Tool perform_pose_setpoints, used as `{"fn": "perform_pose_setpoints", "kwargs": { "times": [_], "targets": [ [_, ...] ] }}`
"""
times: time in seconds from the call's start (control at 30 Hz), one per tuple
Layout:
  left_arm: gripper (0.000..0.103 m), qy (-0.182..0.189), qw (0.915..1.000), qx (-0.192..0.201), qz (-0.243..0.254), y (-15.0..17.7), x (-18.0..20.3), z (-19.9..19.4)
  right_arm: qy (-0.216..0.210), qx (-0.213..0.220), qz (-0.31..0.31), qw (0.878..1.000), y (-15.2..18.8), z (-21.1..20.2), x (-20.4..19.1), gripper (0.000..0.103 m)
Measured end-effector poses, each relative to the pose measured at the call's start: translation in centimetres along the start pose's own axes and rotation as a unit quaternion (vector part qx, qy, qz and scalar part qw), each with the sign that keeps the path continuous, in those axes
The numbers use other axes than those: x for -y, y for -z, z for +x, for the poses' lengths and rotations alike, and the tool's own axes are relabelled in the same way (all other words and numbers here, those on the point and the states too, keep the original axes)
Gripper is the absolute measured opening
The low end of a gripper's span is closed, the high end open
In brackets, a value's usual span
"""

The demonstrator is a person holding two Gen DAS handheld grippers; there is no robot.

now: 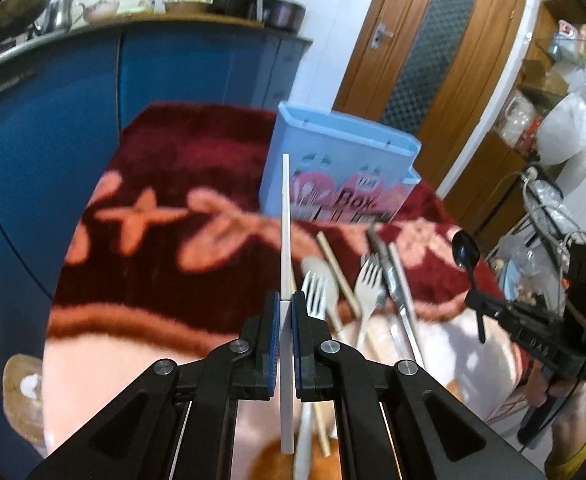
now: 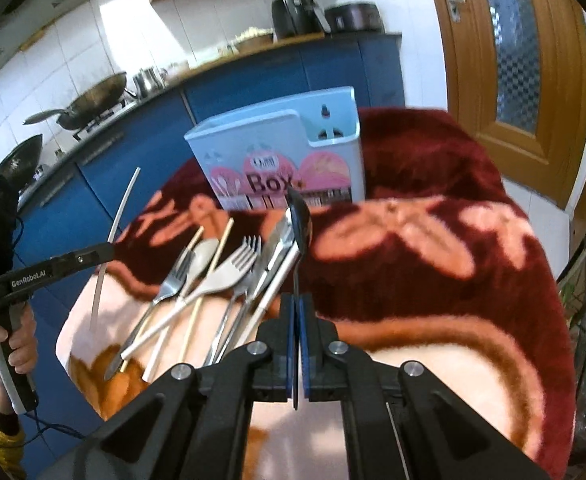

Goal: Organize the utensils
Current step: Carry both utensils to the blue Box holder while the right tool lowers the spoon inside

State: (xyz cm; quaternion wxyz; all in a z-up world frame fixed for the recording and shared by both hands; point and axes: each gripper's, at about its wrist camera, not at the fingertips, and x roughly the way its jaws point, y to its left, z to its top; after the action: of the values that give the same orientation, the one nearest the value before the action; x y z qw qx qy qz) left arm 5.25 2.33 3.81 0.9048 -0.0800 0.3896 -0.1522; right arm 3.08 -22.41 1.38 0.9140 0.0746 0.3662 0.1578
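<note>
- The left gripper (image 1: 287,304) is clenched on a long white flat stick-like utensil (image 1: 285,216); which kind it is cannot be told, and its lower end passes out of sight between the jaws.
- The right gripper (image 2: 296,306) is clamped on a slim black plastic spoon (image 2: 300,222), whose bowl rises in front of the pale blue plastic utensil holder printed "Box" (image 2: 277,152).
- That holder stands upright on the dark red fleecy blanket with salmon-pink flower shapes (image 2: 433,200), and its inside is hidden in both views.
- In front of the holder, on the blanket, lies the loose pile of forks, a beige spoon, wooden chopsticks and metal knives (image 2: 221,276), overlapping so that single pieces are hard to separate; the handles nearest the right gripper are cut off behind its black arms.
- Behind the holder, the blue kitchen cabinets (image 2: 141,148) are blurred.
</note>
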Motion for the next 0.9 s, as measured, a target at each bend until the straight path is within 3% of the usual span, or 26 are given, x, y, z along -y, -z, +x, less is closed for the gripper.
{"fn": "perform_pose_setpoints", "kwargs": {
  "times": [0.43,0.9],
  "targets": [
    [0.006,0.02,0.9948,0.099,0.011,-3.6,2.6,-0.8,0.0,0.096,-0.031,0.995,-1.9,-1.8,-0.7,0.004],
    [0.006,0.016,0.9877,0.155,0.015,-9.6,4.1,1.5,0.0,0.127,-0.022,0.992,-4.2,-0.5,1.3,0.004]
  ]
}}
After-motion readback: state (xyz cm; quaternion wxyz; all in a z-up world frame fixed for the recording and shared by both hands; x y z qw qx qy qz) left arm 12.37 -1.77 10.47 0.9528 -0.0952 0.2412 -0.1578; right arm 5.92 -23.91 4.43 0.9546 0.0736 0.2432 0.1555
